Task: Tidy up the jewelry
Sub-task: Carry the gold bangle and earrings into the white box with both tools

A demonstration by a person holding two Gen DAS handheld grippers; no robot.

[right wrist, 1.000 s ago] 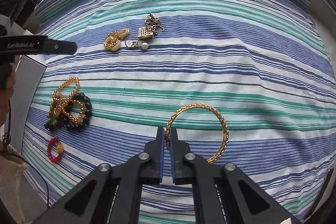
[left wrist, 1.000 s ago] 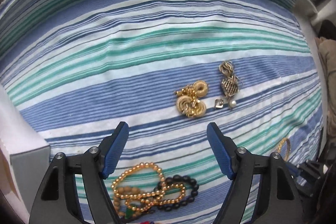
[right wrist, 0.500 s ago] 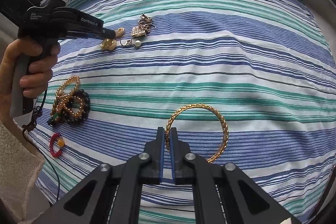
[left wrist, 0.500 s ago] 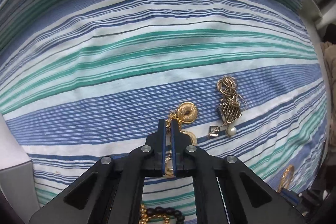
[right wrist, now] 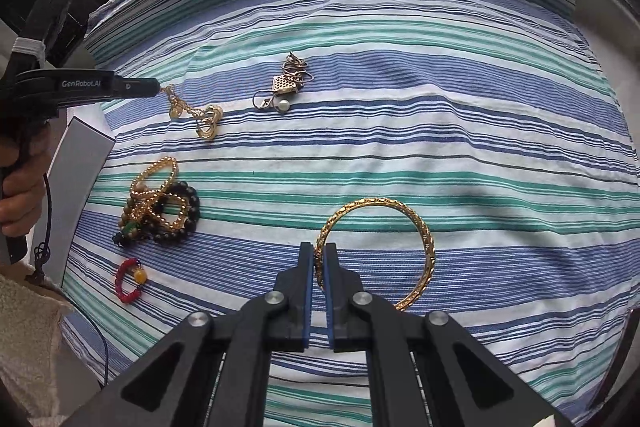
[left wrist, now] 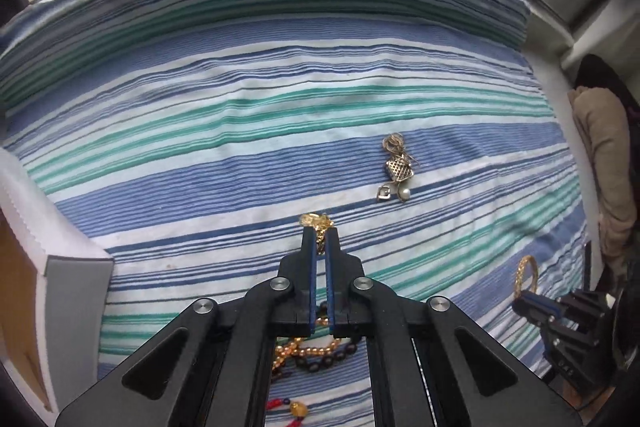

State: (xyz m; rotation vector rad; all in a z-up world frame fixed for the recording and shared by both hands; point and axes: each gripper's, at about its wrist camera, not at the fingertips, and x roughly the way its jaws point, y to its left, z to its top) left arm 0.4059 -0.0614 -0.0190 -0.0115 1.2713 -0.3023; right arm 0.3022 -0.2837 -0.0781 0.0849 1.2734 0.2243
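Right now your left gripper (left wrist: 320, 233) is clamped on the gold chain with round gold pendants (right wrist: 196, 113); in the right wrist view the chain trails from the fingertips down and to the right, its long axis slanting across the blue, green and white striped cloth (right wrist: 400, 131), with the ring-shaped end seemingly resting on the fabric. To the left of that gripper stands a grey and white box (left wrist: 72, 291), the only container in view; I cannot tell from either view what is in it or whether it is open. It lies to the left of the chain and nearer your left hand, so I judge the carry goes that way. Below the chain lies the tangle of gold and dark bead bracelets (right wrist: 162, 205), and below that the small red bead ring with an amber bead (right wrist: 129, 280). Further right, near the chain's far end, sits the cluster of thin gold wire pieces with a lattice square and a pearl (right wrist: 285, 89). Rightmost, your right gripper (right wrist: 319, 263) is closed on the left rim of the large textured gold bangle (right wrist: 416, 227), which lies flat on the cloth, spreading away to the right of the fingers.
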